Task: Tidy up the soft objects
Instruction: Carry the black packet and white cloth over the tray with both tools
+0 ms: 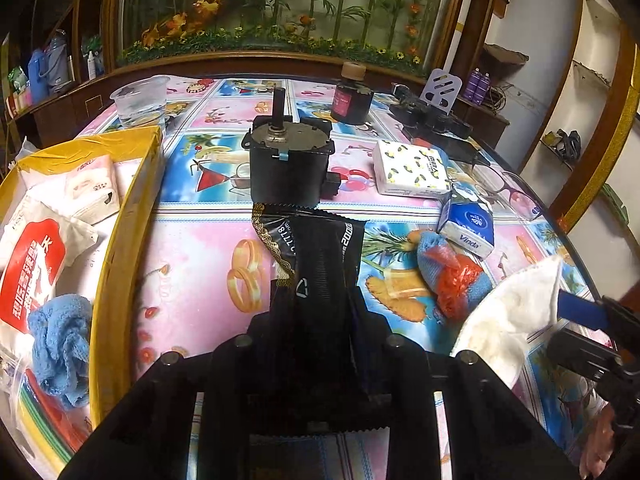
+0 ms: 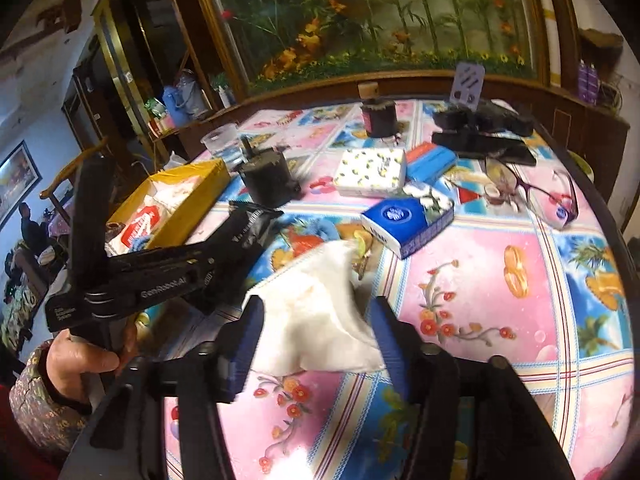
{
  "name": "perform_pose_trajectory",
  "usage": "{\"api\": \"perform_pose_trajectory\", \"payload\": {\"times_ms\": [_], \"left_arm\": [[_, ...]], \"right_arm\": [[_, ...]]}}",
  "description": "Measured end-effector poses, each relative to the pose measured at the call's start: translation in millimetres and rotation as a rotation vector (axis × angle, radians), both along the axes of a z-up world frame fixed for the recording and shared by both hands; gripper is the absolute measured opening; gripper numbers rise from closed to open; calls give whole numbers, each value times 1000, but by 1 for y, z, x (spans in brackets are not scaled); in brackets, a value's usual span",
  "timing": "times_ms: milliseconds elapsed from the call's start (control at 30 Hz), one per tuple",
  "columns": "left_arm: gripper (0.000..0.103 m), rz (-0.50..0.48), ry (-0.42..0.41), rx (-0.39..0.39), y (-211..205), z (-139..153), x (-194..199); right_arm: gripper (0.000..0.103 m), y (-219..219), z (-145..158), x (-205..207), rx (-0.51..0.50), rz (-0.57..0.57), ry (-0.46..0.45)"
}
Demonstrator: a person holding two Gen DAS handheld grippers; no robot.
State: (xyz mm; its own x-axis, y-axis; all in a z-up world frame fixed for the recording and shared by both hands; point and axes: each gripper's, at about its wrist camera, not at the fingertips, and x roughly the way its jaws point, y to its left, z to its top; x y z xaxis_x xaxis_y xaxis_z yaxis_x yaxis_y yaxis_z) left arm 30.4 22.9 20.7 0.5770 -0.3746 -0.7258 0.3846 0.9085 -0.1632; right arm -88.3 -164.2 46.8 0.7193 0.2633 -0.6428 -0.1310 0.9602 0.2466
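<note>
Black glossy sachet (image 1: pixel 316 256) crimped-edged, pinched in left gripper (image 1: pixel 316 300); white crumpled pad (image 2: pixel 316 312) between parted right gripper (image 2: pixel 316 332)

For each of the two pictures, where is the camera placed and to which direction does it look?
Left wrist view: sits on the left gripper, looking down over the table toward the fish tank; its fingers clamp a black packet.
Right wrist view: sits on the right gripper, facing the same tank; its blue fingers stand open around a white cloth; a hand with the other gripper shows at left.
Shared: the yellow box, the black motor, the blue tissue pack.
</note>
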Motion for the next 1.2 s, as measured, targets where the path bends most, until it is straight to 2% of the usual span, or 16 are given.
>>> {"api": "perform_pose_trajectory", "payload": {"times_ms": [100,300,500,533,567,600,633,700,733,800,1000,1100,1200], "left_arm": [[27,1,1,-2,-1,0,0],[28,1,5,0,-1,-1,0],[34,8,14,10,-1,-4,3],[35,10,19,12,0,-4,4],[36,11,24,13,0,-5,5],[37,13,28,15,-1,-5,5],[37,12,30,15,-1,-6,6],[37,5,30,23,-4,-6,6],[35,2,27,25,-5,-6,6],[25,-2,7,12,-4,-3,3],[24,-16,-30,-42,-1,6,-3],[24,-15,-86,-63,2,16,-10],[24,-6,-136,-73,5,24,-16]], "right_arm": [[73,8,1,1,-46,8,-5],[73,27,-10,17,-169,33,55],[73,57,-30,29,-300,83,118],[73,55,-33,31,-285,81,129],[64,52,-33,31,-255,78,128],[39,47,-33,32,-221,77,130],[29,41,-33,32,-190,71,132],[19,30,-32,33,-128,54,124],[19,22,-31,32,-83,47,113],[19,12,-23,28,-6,32,67],[19,-16,2,14,200,-3,-81],[19,-21,10,8,246,-15,-137],[19,-20,13,9,233,-35,-149]]}}
